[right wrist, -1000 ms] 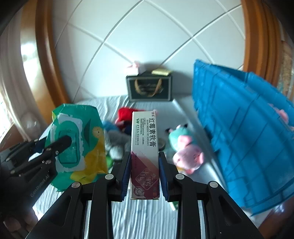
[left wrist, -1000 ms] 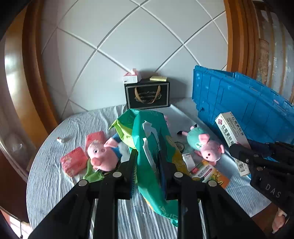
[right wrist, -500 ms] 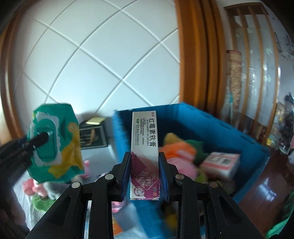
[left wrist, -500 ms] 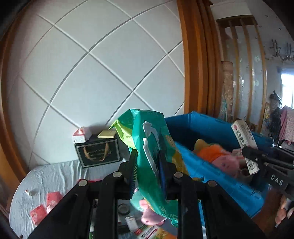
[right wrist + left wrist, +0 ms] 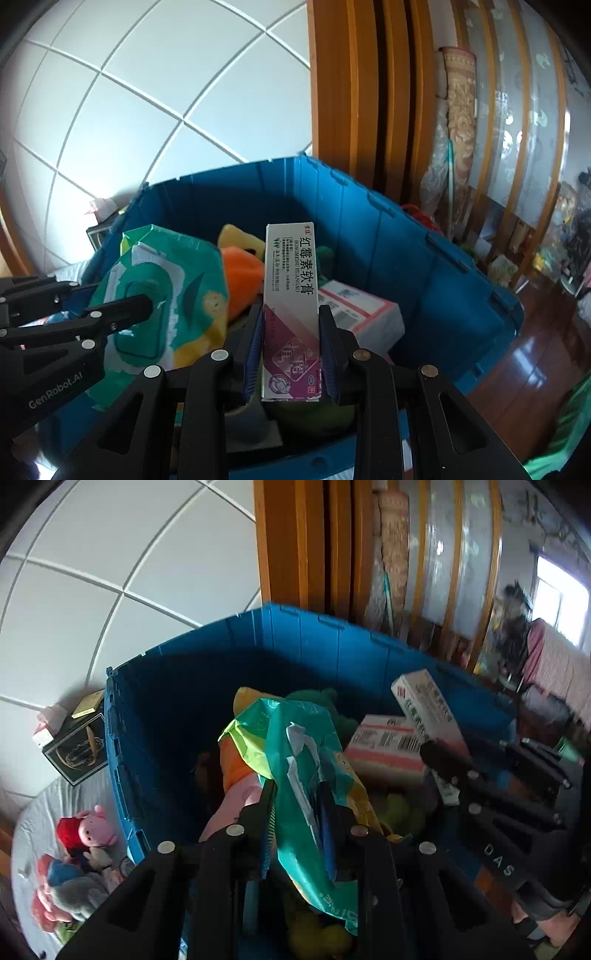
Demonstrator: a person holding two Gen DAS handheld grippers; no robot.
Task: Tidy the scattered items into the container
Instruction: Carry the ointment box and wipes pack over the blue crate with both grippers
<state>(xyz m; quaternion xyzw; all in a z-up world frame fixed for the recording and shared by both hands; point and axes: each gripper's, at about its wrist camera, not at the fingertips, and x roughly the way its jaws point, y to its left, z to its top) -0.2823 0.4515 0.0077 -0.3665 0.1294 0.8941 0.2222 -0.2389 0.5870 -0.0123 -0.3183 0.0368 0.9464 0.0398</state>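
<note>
Both grippers poised above the open blue crate [image 5: 399, 236]. The left gripper [image 5: 297, 825] pinches a green wet-wipes pack [image 5: 306, 760] between its fingers, the pack hanging over the crate's left half. The right gripper [image 5: 290, 347] clamps an upright white-and-purple ointment box [image 5: 291, 295] over the crate's middle. Inside the crate lie an orange plush toy [image 5: 243, 273] and a pink-and-white carton [image 5: 364, 314] toward the right wall. Beside the crate's left wall, pig plush toys [image 5: 86, 830] lie on the grey-clothed table [image 5: 48, 812]; a black gift bag [image 5: 75, 749] stands at the table's far edge.
</note>
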